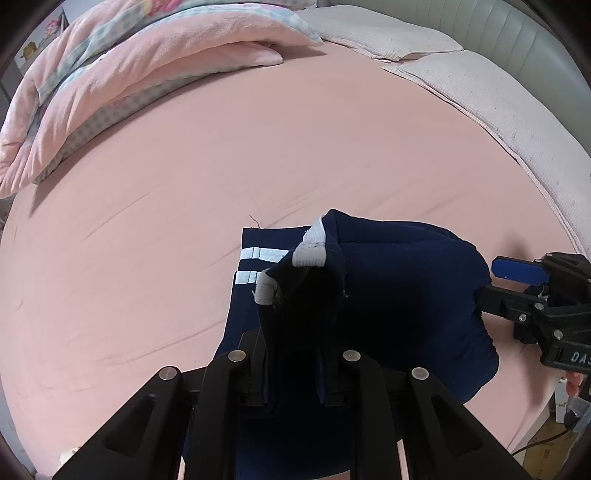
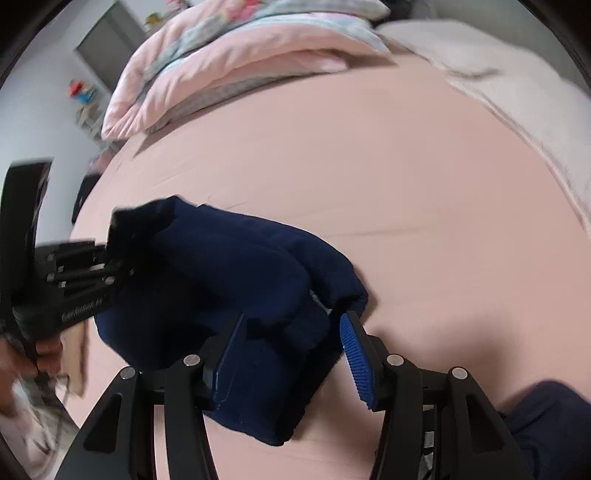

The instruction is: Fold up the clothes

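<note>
A navy garment with white stripes and white trim lies bunched on the pink bed sheet. My left gripper is shut on a fold of the navy cloth and holds it a little raised. My right gripper is open, its blue pads on either side of the garment's right edge, cloth lying between them. The right gripper also shows at the right of the left wrist view. The left gripper shows at the left of the right wrist view.
A folded pink and blue quilt lies at the far left of the bed. Pale pillows line the far right by a padded headboard. Another dark cloth lies at the near right edge.
</note>
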### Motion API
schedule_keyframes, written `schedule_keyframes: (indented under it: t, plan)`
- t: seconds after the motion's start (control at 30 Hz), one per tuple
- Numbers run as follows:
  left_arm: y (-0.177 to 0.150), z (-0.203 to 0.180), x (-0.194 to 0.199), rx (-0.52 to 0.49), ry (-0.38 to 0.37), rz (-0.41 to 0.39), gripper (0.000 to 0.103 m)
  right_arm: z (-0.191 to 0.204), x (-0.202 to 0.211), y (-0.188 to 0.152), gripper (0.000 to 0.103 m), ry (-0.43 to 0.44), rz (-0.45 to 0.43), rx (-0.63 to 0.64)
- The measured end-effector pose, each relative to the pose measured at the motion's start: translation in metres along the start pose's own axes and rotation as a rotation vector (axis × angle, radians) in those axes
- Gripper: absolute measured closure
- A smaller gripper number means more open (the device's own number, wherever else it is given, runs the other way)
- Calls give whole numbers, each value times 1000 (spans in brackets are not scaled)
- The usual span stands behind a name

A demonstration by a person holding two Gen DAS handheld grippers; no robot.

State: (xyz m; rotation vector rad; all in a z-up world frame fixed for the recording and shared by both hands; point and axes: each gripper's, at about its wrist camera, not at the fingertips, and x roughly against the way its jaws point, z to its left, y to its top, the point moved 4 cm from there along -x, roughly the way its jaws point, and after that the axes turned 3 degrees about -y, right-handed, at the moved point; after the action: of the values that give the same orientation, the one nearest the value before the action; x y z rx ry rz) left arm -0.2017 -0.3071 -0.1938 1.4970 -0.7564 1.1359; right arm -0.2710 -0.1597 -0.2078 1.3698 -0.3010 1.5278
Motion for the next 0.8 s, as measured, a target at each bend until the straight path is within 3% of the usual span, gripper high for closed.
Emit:
schedule_keyframes:
  t: [0.17, 0.3, 0.37, 0.5, 0.63, 0.8]
  plan:
    - [-1, 1, -5, 9, -1, 17, 88, -2, -10, 1, 50, 0, 19, -3]
    - [-2, 0, -7, 3, 4, 21, 88, 8, -22, 0, 51, -56, 27, 67]
    - [-2, 0, -6, 1, 9, 17, 88, 14, -27, -1, 66, -73, 33, 87]
    - [-1, 3, -4, 2, 27, 9, 88, 26, -22, 2, 79, -140, -19, 152]
    - [0, 5, -4, 19, 34, 9, 88, 30, -17, 8, 81, -224, -42, 189]
    - [0, 7, 0, 56, 23, 0, 87, 23, -11, 11, 81, -228, -52, 148]
